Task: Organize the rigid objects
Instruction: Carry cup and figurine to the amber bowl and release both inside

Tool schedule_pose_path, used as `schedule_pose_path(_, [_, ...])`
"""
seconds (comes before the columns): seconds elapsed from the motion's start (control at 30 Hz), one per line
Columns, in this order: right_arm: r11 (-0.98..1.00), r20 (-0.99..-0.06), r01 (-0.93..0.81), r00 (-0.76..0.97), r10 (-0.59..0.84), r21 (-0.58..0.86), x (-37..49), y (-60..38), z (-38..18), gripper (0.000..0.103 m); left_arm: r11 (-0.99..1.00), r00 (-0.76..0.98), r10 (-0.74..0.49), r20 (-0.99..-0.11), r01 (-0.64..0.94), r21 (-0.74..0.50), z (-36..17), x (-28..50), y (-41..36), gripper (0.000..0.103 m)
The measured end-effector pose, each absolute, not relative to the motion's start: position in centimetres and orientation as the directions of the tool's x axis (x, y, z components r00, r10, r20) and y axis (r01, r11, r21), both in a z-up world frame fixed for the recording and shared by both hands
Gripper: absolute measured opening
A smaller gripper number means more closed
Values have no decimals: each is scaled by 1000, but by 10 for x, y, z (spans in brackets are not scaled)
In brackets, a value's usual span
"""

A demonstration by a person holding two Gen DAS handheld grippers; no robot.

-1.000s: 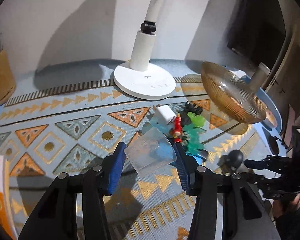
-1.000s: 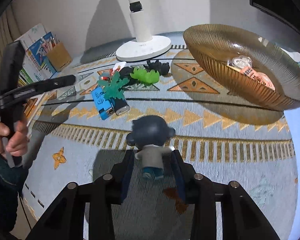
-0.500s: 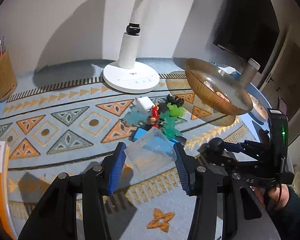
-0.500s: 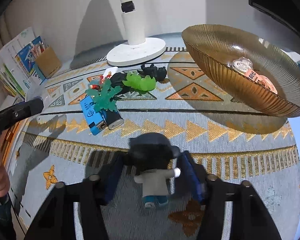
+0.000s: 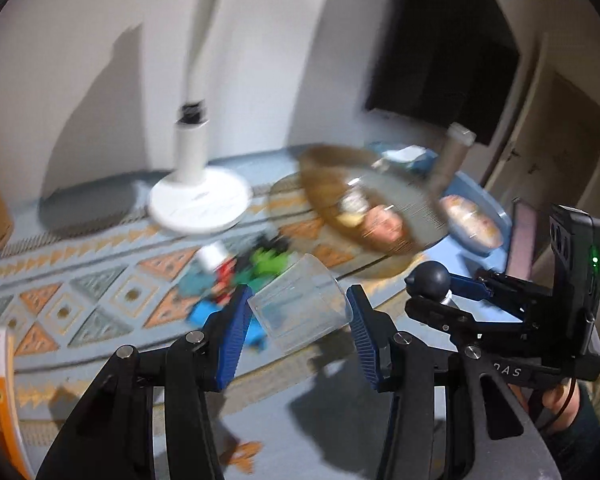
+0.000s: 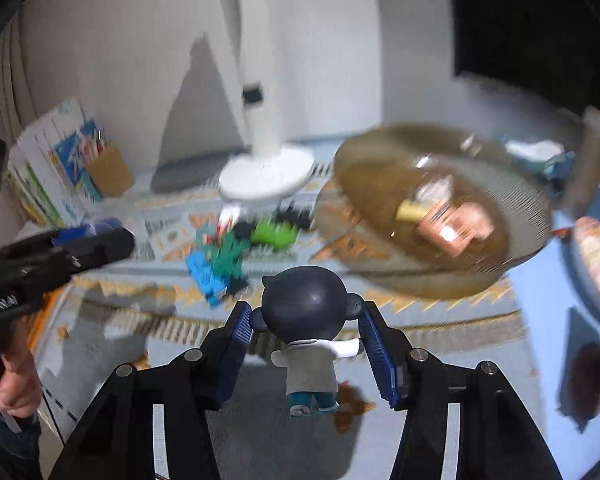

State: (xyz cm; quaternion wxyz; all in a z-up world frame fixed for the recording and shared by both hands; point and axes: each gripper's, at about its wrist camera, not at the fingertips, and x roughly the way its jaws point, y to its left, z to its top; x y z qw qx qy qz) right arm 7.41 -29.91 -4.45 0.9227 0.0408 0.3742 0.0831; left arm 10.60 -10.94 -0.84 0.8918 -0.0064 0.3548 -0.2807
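While ribbed blue pads point(image 6: 240, 330) pinch round-headed figurine point(image 6: 306, 322), clear cup point(image 5: 298, 306) clamped

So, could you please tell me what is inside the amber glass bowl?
The amber glass bowl holds a few small things: a pinkish packet and a yellowish piece. Blur hides what they are.

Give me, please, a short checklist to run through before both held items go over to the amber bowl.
1. Left gripper holds the clear plastic cup between its fingers: ok.
2. Right gripper holds the dark-headed figurine at the head: ok; its jaws have just been opening, so firmness: cannot tell.
3. Both items lifted clear of the patterned mat: ok.
4. Amber bowl has free room beside the items already in it: ok.
5. Grippers apart from each other: ok.
6. Toy pile out of the path: cannot tell, the frames are blurred.
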Motion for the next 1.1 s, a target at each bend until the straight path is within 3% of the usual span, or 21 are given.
schedule_pose_path(0.1, [986, -638, -89, 753, 160, 142, 65, -322, -14, 54, 819, 600, -531, -598, 545, -180, 14, 105, -139, 45])
schedule_pose_path(0.2, [969, -606, -74, 768, 207, 237, 65, -355, 15, 54, 795, 600, -559, -572, 584, -165, 38, 111, -173, 45])
schedule_pose_path(0.33, [981, -549, 9, 830, 101, 194, 63, -384, 52, 54, 777, 605, -583, -542, 611, -153, 67, 119, -217, 46])
schedule_pose_path(0.47, [972, -529, 72, 847, 59, 224, 72, -416, 65, 54, 783, 590, -578, -563, 595, -180, 60, 143, -243, 45])
schedule_pose_path(0.7, [956, -608, 126, 791, 63, 264, 110, -446, 25, 54, 808, 528, -549, -648, 532, -251, -3, 184, -262, 45])
schedule_pose_path(0.93, [948, -709, 134, 696, 118, 289, 151, -454, -27, 54, 821, 480, -503, -719, 526, -223, -45, 206, -283, 46])
schedule_pose_path(1.1, [960, -749, 160, 659, 69, 229, 165, -455, -44, 54, 820, 469, -494, -732, 532, -212, -57, 214, -292, 46])
